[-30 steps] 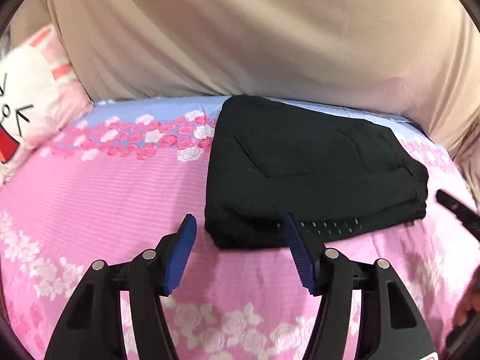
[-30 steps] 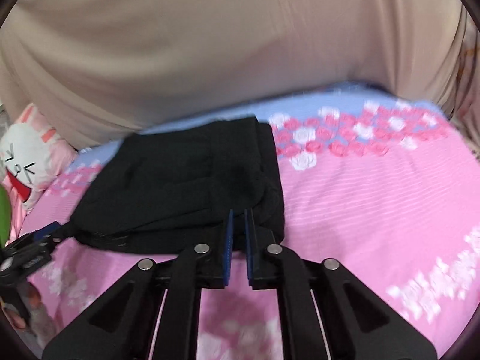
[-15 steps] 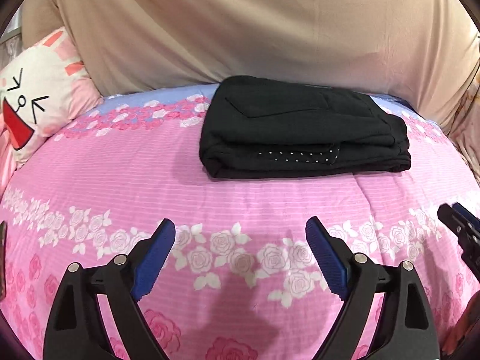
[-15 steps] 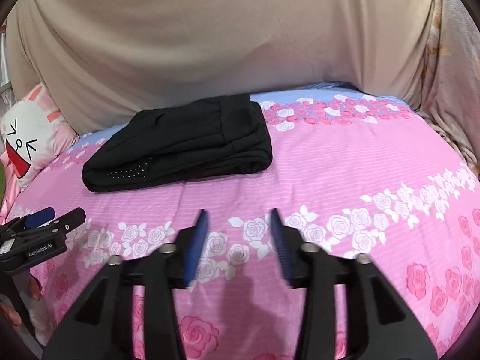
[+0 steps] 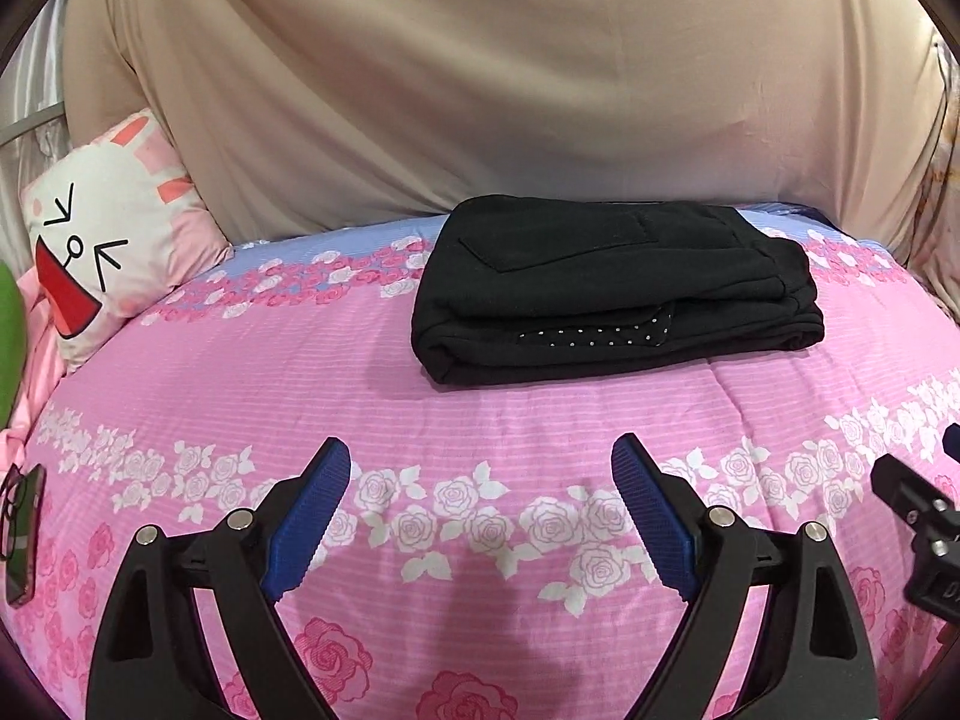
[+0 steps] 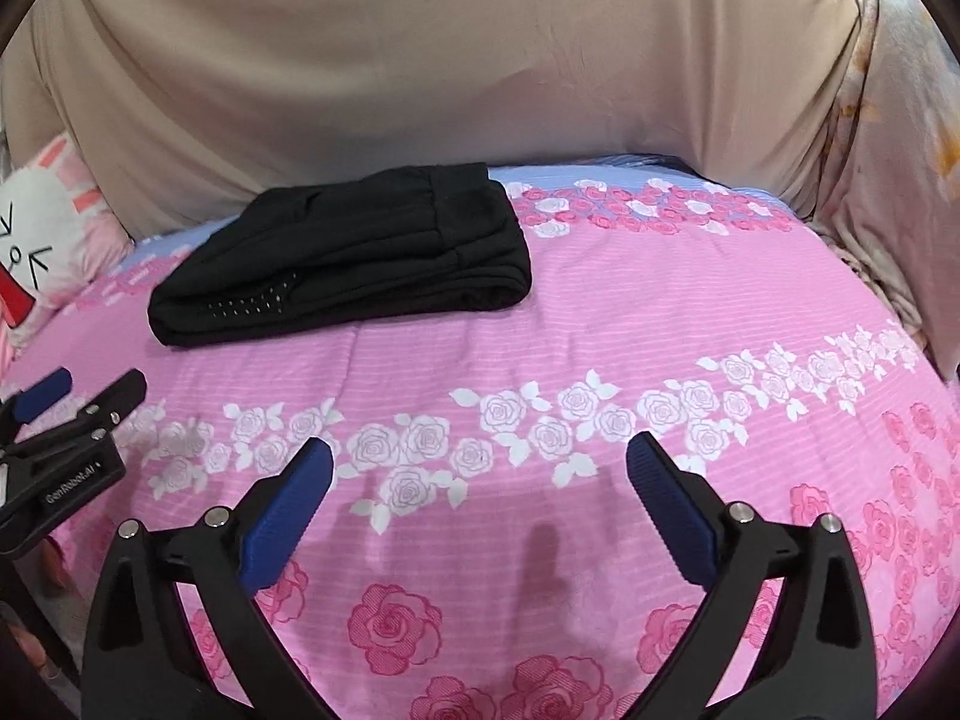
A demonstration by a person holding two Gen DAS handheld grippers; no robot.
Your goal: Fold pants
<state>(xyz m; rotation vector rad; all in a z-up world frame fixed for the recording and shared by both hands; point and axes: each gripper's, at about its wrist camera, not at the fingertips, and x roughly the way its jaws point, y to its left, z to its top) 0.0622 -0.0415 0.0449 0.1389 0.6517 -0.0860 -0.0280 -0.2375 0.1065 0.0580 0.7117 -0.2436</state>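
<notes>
The black pants [image 5: 612,288] lie folded into a flat rectangle on the far part of the bed; they also show in the right wrist view [image 6: 342,252]. My left gripper [image 5: 480,462] is open and empty, well short of the pants above the pink sheet. My right gripper [image 6: 480,462] is open and empty, also drawn back from the pants. The left gripper shows at the left edge of the right wrist view [image 6: 78,390], and part of the right gripper at the right edge of the left wrist view [image 5: 912,492].
The bed has a pink rose-print sheet [image 5: 240,372]. A white and pink cartoon pillow [image 5: 102,246] sits at the far left, a beige drape [image 5: 480,90] hangs behind the bed, and a floral curtain [image 6: 894,138] hangs at the right. A phone-like object [image 5: 21,534] lies at the left edge.
Both grippers have pulled back from the pants toward the near edge of the bed. The right gripper went from shut to wide open. The folded pants stay in place.
</notes>
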